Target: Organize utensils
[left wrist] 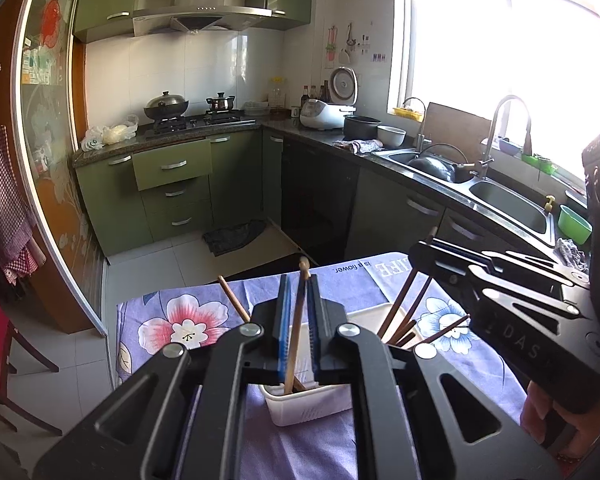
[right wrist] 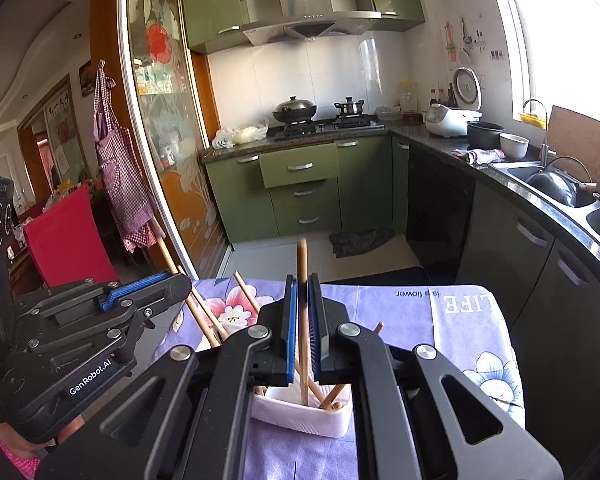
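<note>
A wooden chopstick [left wrist: 298, 320] stands between my left gripper's [left wrist: 299, 280] blue pads [left wrist: 284, 312], its lower end in a white holder [left wrist: 312, 410]. The pads sit slightly off it, so the gripper is open. My right gripper [right wrist: 302, 280] is shut on another chopstick [right wrist: 302, 264], whose lower end reaches into the white holder [right wrist: 300, 414] among several others [right wrist: 332, 398]. In the left wrist view the right gripper [left wrist: 430, 246] is to the right, above several leaning chopsticks [left wrist: 400, 312]. The right wrist view shows the left gripper [right wrist: 180, 280] at the left, over more chopsticks [right wrist: 204, 320].
The holders stand on a small table under a purple floral cloth [left wrist: 172, 324] [right wrist: 472, 320]. Beyond it lie the kitchen floor, green cabinets [left wrist: 172, 168] and a counter with a double sink [left wrist: 512, 204]. A red chair [right wrist: 68, 236] stands at the left.
</note>
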